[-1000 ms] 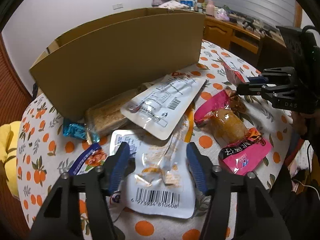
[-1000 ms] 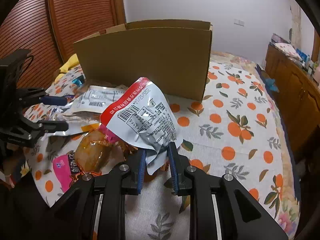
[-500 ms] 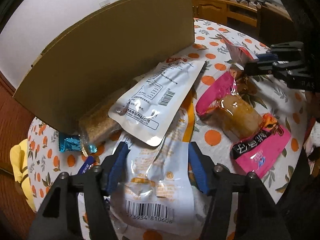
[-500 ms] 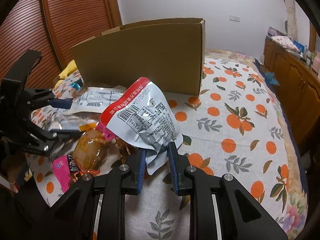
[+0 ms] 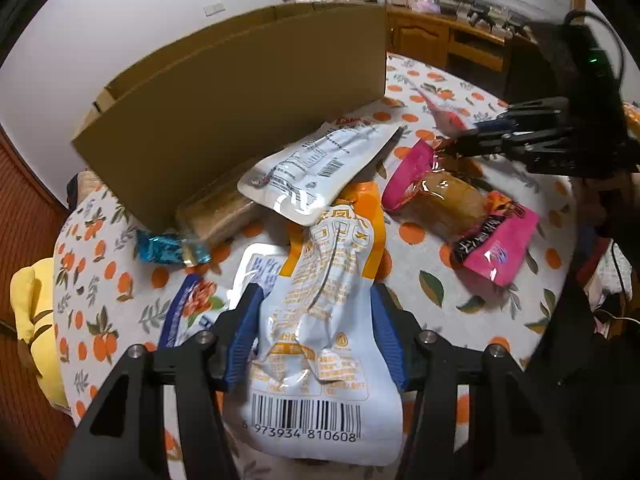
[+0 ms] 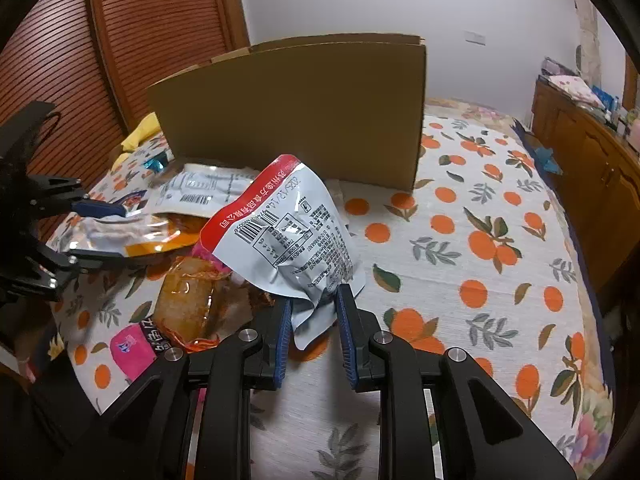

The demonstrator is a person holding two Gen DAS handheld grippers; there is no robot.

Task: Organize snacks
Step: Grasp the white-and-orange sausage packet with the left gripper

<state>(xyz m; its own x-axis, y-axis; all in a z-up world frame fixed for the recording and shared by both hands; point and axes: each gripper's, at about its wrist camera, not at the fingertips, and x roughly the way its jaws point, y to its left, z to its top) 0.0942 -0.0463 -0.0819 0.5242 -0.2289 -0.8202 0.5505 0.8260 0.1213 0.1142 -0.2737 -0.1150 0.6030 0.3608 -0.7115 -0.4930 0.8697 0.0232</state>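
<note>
My left gripper is shut on a white and orange snack pouch with a barcode, lifted off the pile. My right gripper is shut on the corner of a red and white snack packet, held upright above the table. A tall cardboard box stands behind the pile; it also shows in the right wrist view. On the table lie a white pouch, a pink-wrapped snack, a brown bar and a blue candy.
The table has an orange-patterned cloth. A blue and white packet lies under my left gripper. Wooden cabinets stand to the right, a slatted wooden door to the left. A yellow cloth hangs at the table's left edge.
My left gripper has closed on the white and orange pouch and raised it from the pile. My right gripper still holds the red and white packet, with its fingers slightly wider apart.
</note>
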